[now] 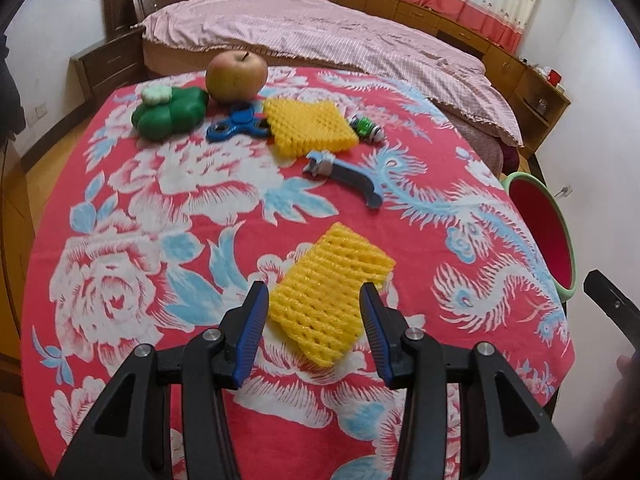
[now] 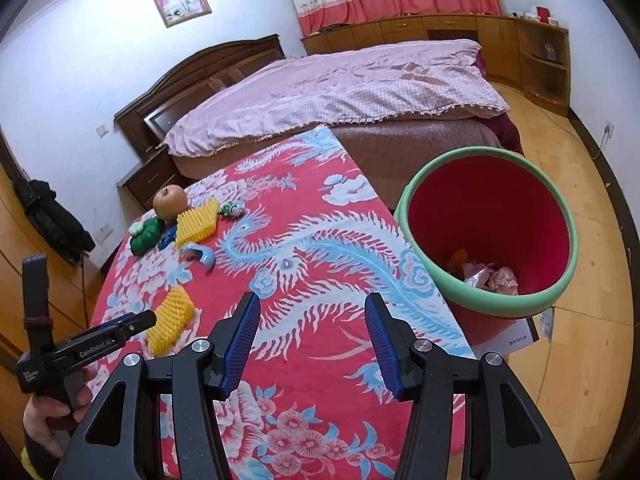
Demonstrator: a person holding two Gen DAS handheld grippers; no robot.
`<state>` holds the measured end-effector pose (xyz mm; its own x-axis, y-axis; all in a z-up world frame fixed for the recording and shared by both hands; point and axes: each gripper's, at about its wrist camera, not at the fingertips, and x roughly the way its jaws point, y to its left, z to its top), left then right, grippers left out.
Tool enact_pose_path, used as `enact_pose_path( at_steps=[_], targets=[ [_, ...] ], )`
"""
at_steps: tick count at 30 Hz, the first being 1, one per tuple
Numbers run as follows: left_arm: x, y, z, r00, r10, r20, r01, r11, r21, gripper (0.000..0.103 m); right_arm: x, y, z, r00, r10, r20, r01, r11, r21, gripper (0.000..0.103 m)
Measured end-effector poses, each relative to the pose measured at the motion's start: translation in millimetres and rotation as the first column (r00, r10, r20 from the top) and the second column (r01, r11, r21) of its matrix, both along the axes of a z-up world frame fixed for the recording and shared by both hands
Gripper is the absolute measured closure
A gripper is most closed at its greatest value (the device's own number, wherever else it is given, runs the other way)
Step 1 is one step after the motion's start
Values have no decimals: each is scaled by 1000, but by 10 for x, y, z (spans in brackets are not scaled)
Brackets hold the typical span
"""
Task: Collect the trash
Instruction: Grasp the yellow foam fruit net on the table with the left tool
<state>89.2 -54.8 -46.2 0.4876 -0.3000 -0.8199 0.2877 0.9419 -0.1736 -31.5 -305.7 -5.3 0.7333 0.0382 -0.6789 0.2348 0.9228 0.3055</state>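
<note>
A yellow foam fruit net (image 1: 326,294) lies on the red flowered tablecloth (image 1: 160,208), between the open fingers of my left gripper (image 1: 316,300), which hovers at it without closing; it also shows in the right wrist view (image 2: 170,318). A second yellow foam net (image 1: 308,126) lies at the far end of the table; it also shows in the right wrist view (image 2: 198,226). A red bin with a green rim (image 2: 488,232) stands beside the table's right edge, with some trash inside. My right gripper (image 2: 312,320) is open and empty above the cloth near the bin.
At the table's far end are an apple (image 1: 236,76), a green toy (image 1: 168,114), a blue fidget spinner (image 1: 234,122), a small green toy car (image 1: 366,128) and a blue toy knife (image 1: 348,176). A bed (image 1: 320,36) stands behind the table.
</note>
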Motion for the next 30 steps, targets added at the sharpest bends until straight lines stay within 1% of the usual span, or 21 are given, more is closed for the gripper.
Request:
enact_pose_path(
  at_steps=[4, 9, 13, 15, 19, 23, 25, 27, 28, 30],
  targets=[
    [25, -29, -102, 1000, 4, -25, -4, 1000, -5, 56, 24, 1, -30, 1000, 2, -11, -2, 1000, 2, 47],
    [3, -106, -123, 1000, -3, 6, 3, 1000, 18, 52, 71, 20, -70, 1000, 6, -22, -6, 1000, -1, 47],
    [-43, -189, -149, 999, -15, 42, 12, 996, 84, 49, 90, 60, -90, 1000, 14, -27, -14, 1000, -8, 47],
    [-74, -202, -162, 998, -9, 56, 3, 994, 108, 46, 91, 74, -90, 999, 18, -27, -18, 1000, -11, 47],
    [-69, -156, -176, 998, 15, 56, -20, 995, 93, 45, 99, 107, -96, 999, 24, -25, -25, 1000, -13, 47],
    [-51, -113, -179, 998, 36, 45, -38, 998, 54, 45, 111, 137, -99, 999, 31, -23, -32, 999, -17, 47],
    [-67, -112, -174, 998, 34, 52, -36, 999, 38, 50, 117, 153, -103, 999, 33, -25, -33, 999, -18, 47],
    [-88, -104, -165, 998, 30, 58, -32, 999, 24, 61, 128, 177, -103, 999, 34, -28, -35, 999, -20, 47],
    [-93, -104, -163, 998, 25, 56, -26, 1000, 17, 63, 136, 197, -96, 999, 38, -26, -39, 999, -22, 47],
    [-109, -82, -164, 998, 21, 54, -20, 1000, -9, 70, 152, 242, -83, 999, 45, -21, -46, 998, -32, 47]
  ],
)
